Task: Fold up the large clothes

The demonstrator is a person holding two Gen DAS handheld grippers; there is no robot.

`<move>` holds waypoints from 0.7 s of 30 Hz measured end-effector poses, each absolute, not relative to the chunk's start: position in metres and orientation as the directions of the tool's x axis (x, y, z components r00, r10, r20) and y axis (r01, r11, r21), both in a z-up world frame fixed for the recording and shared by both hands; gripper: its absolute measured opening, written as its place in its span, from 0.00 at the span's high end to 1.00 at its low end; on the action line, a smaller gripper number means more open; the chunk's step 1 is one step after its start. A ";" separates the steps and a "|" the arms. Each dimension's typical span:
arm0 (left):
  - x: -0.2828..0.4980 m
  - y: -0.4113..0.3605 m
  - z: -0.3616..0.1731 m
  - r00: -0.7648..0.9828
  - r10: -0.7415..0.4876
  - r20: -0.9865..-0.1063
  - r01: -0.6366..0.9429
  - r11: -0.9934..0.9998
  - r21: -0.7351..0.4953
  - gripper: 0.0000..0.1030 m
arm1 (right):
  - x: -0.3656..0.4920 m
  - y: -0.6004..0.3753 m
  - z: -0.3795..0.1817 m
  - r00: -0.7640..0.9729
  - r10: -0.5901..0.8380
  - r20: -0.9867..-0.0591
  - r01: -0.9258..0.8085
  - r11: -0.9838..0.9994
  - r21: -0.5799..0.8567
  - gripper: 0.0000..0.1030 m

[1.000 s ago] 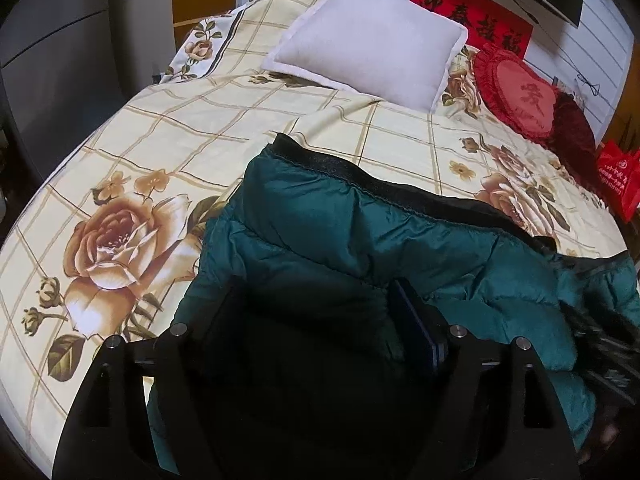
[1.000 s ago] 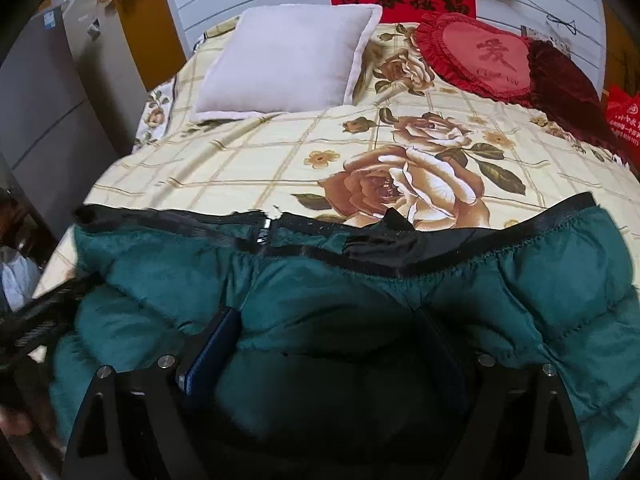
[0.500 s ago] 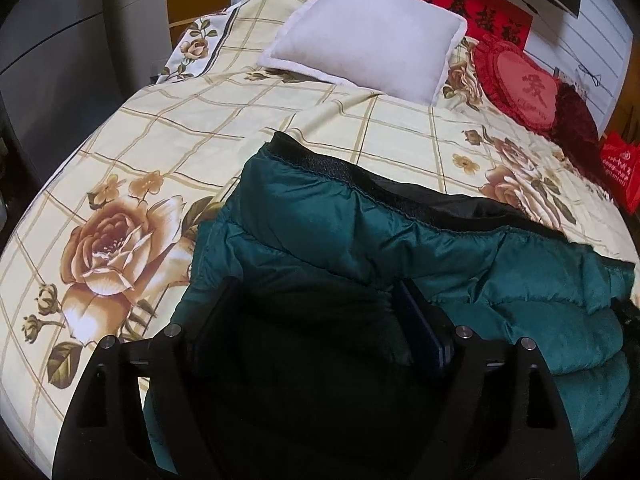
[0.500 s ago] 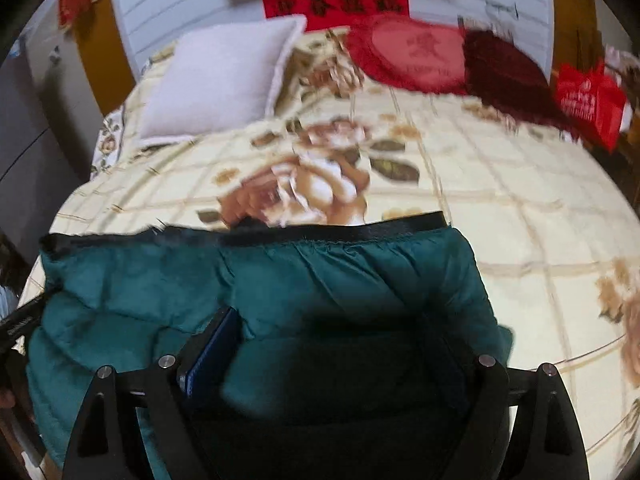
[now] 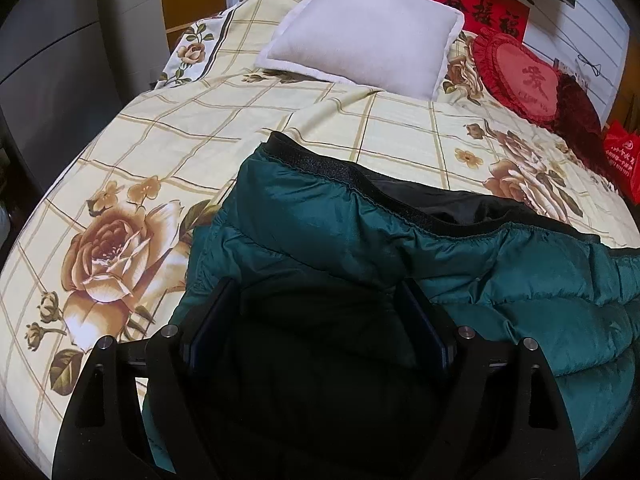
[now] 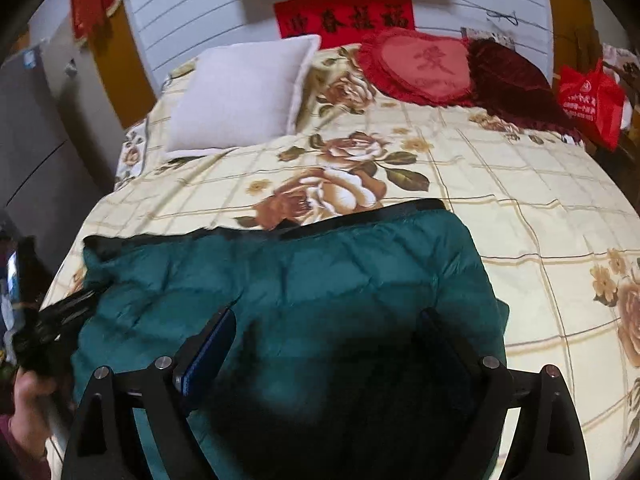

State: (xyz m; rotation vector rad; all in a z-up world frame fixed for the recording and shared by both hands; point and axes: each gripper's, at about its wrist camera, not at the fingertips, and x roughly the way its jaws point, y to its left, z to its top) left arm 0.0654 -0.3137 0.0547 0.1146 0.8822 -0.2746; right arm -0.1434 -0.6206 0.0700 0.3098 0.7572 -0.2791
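Left wrist view: the left tool, fingers spread wide, straddles dark folds of a teal down jacket lying on the floral bedsheet; its black elastic hem faces a white pillow and a red heart cushion. Right wrist view: the right tool, likewise spread, straddles the jacket's near part; the jacket lies flat on the bed, the left tool at its left edge.
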 end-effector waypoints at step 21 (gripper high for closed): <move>0.058 -0.291 0.069 0.591 -0.263 -0.762 0.284 0.953 -0.109 0.20 | -0.172 -0.588 0.072 0.685 -0.124 -0.718 0.307 0.943 0.130 0.09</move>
